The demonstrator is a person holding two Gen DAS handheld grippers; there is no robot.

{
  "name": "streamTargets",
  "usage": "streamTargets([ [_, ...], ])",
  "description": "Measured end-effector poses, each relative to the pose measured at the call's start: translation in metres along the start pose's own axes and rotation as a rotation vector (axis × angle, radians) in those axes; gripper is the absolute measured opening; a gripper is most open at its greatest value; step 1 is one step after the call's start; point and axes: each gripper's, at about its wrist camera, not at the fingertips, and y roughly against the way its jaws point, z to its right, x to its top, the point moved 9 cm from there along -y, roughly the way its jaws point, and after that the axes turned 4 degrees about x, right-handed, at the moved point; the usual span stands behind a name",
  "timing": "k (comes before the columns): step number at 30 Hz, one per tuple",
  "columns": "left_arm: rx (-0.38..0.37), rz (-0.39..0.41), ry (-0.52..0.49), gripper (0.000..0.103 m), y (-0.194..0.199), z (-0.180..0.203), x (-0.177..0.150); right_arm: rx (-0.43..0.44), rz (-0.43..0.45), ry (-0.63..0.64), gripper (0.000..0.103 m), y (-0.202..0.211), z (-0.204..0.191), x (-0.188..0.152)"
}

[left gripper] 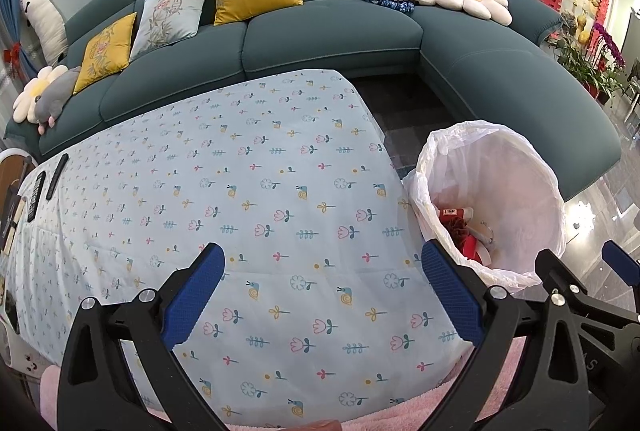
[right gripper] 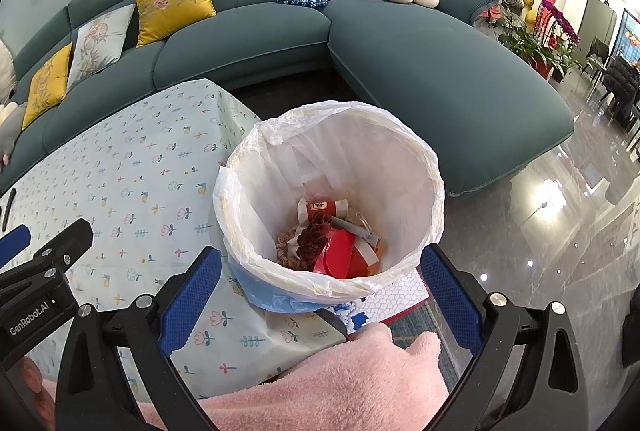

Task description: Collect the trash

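Observation:
A bin lined with a white bag (right gripper: 400,159) stands on the floor at the table's right corner. It also shows in the left wrist view (left gripper: 532,167). Inside lie a red-and-white paper cup (right gripper: 326,209), red wrappers (right gripper: 340,257) and a brown frilly scrap (right gripper: 314,241). My right gripper (right gripper: 320,295) is open and empty, just above the bin's near rim. My left gripper (left gripper: 322,291) is open and empty over the flowered tablecloth (left gripper: 248,191), left of the bin. The right gripper's body shows at the left wrist view's right edge.
A teal corner sofa (left gripper: 328,35) with cushions and plush toys runs behind the table. Two black remotes (left gripper: 56,171) lie at the table's far left. A pink towel-like cloth (right gripper: 340,383) lies under the grippers. Glossy floor and potted plants (right gripper: 532,39) are to the right.

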Motion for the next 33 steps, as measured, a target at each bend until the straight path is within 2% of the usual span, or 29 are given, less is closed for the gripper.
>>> streamTargets([
  [33, 0.003, -0.003, -0.013, 0.094, 0.0, 0.0022, -0.006, -0.001, -0.003, 0.001, 0.096, -0.0001, -0.0012, 0.0005],
])
